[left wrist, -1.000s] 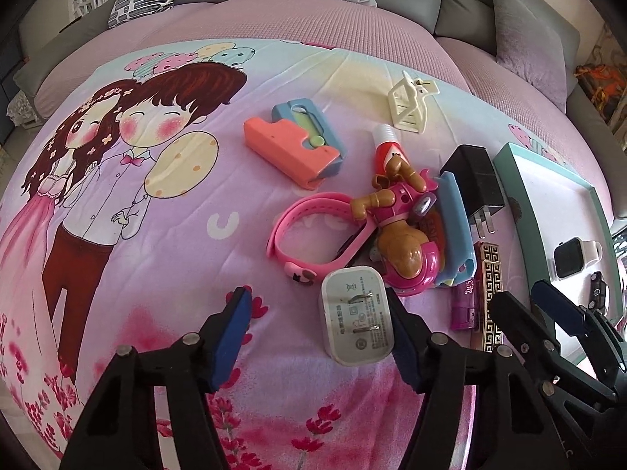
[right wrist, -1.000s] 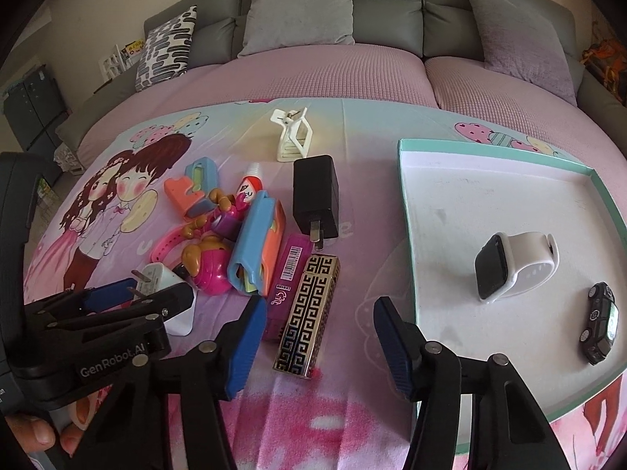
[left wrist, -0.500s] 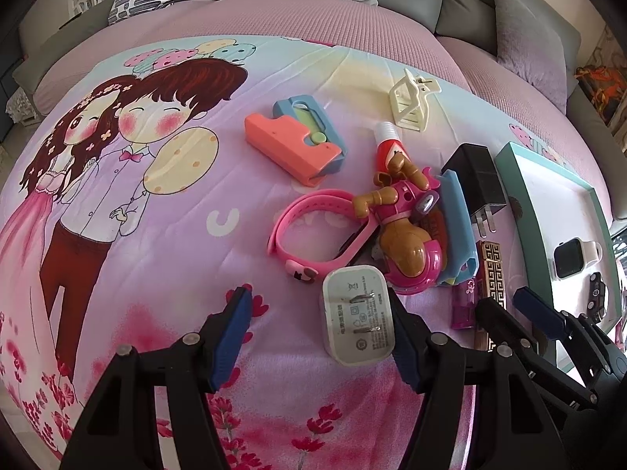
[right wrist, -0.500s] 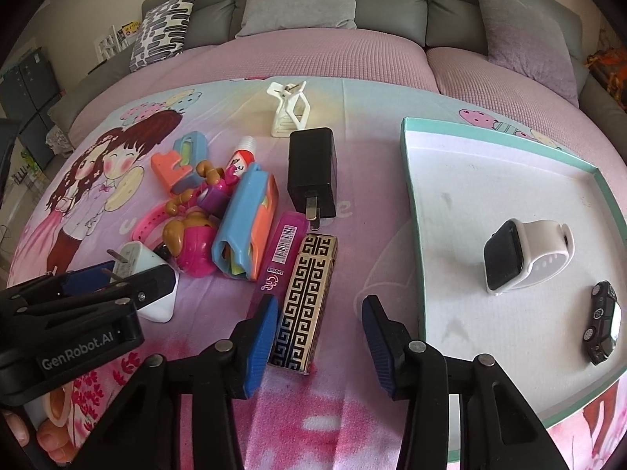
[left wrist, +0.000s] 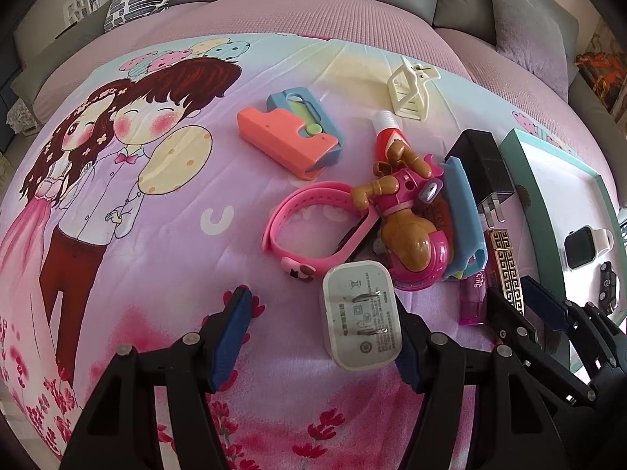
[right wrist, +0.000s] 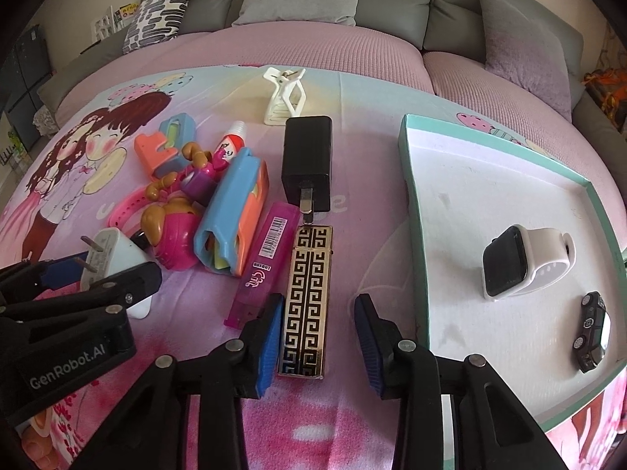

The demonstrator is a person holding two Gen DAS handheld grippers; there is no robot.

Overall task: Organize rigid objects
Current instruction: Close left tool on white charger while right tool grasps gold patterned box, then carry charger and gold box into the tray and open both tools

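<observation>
A pile of small objects lies on a cartoon bedsheet. My left gripper (left wrist: 321, 337) is open; a white charger (left wrist: 362, 319) lies between its fingers, against the right pad. My right gripper (right wrist: 317, 337) is open, its fingers either side of the near end of a black-and-gold patterned case (right wrist: 307, 297), left pad close to it. The same case shows in the left wrist view (left wrist: 507, 270). A teal-rimmed white tray (right wrist: 415, 211) at the right holds a white smartwatch (right wrist: 521, 262) and a black toy car (right wrist: 589, 331).
In the pile are a magenta lighter (right wrist: 266, 250), a black charger (right wrist: 307, 162), a blue-orange case (right wrist: 231, 219), a pink dog toy (left wrist: 407, 239), a pink watch band (left wrist: 309, 227), an orange-blue toy (left wrist: 290, 137) and a white hair clip (right wrist: 284, 96). Sofa cushions stand behind.
My right gripper has moved forward and left over the patterned case, and its fingers have narrowed around it. My left gripper has barely moved; the white charger stays between its fingers.
</observation>
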